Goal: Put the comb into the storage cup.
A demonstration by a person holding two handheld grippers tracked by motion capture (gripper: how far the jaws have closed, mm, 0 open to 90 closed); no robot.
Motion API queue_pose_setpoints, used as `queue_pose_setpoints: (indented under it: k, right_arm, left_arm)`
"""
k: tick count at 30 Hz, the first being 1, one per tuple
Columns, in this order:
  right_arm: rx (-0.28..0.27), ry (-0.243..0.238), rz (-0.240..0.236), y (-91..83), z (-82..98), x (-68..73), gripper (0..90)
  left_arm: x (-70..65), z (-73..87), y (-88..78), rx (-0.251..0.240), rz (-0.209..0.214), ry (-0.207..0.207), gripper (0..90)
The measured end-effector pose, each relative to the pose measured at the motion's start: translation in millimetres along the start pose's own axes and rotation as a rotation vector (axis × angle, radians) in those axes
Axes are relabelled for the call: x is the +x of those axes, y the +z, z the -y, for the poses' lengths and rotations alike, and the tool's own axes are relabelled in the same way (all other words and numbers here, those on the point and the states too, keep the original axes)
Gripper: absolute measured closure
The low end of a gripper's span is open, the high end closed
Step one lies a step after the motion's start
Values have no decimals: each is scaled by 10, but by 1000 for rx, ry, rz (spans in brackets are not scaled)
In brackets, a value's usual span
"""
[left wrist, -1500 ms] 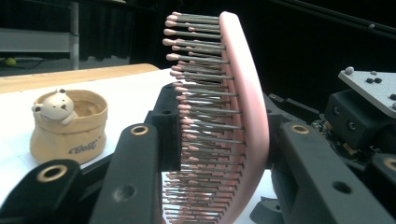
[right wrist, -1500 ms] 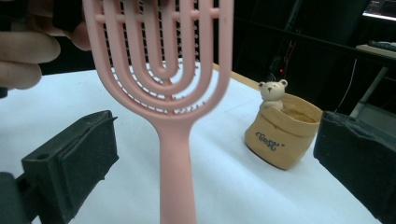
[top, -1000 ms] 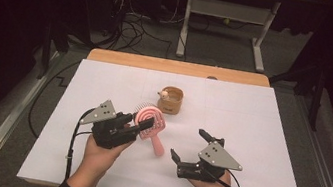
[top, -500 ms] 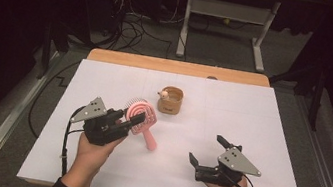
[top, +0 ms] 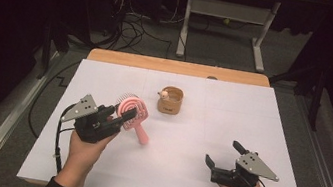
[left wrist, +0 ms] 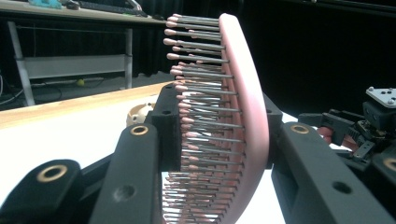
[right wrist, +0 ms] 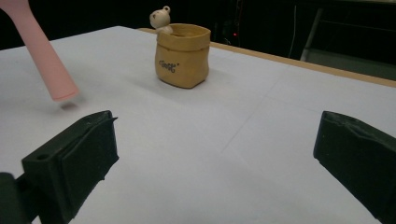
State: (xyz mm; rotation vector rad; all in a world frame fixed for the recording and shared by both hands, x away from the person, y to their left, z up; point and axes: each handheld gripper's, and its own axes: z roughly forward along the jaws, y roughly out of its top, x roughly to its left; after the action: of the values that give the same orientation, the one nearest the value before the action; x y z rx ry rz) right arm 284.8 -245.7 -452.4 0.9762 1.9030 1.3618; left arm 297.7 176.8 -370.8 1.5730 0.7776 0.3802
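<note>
A pink hairbrush [top: 134, 111] is clamped by its head in my left gripper [top: 118, 113], at the left of the white table. Its handle [top: 141, 134] slants down to the right, its tip just over the sheet. In the left gripper view the black jaws press both sides of the bristled brush head [left wrist: 247, 107]. My right gripper [top: 222, 153] is open near the front right with nothing between its jaws, and its own view shows the same wide gap [right wrist: 217, 140]. A tan sack-shaped pot [top: 170, 100] with a small bear figure on its rim stands upright mid-table.
The white sheet [top: 181, 182] covers the table, and a wooden edge [top: 178, 67] shows at the far side. Beyond it are floor cables [top: 130, 22] and a white desk frame [top: 228, 12]. The pot [right wrist: 182, 56] and the brush handle [right wrist: 42, 51] lie ahead of the right gripper.
My right gripper has moved right and a little lower, away from the brush. My left gripper has carried the brush slightly left. Both jaw states look unchanged.
</note>
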Motion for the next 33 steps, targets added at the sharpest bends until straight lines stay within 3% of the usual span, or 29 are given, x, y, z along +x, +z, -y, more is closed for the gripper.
queue_pose_setpoints:
  k: [11,20,25,33]
  right_arm:
    - [14,30,35,-122,86,-160,1]
    - [-6,40,62,-295,131,-243,1]
    - [-6,49,74,-289,132,-256,1]
    - [-10,41,76,-292,125,-265,1]
  left_arm:
    - [29,4,-40,8,-36,24,630]
    - [19,32,-15,2,-33,39,629]
    - [25,42,-5,-2,-8,15,630]
    - [5,75,41,-6,-6,-3,629]
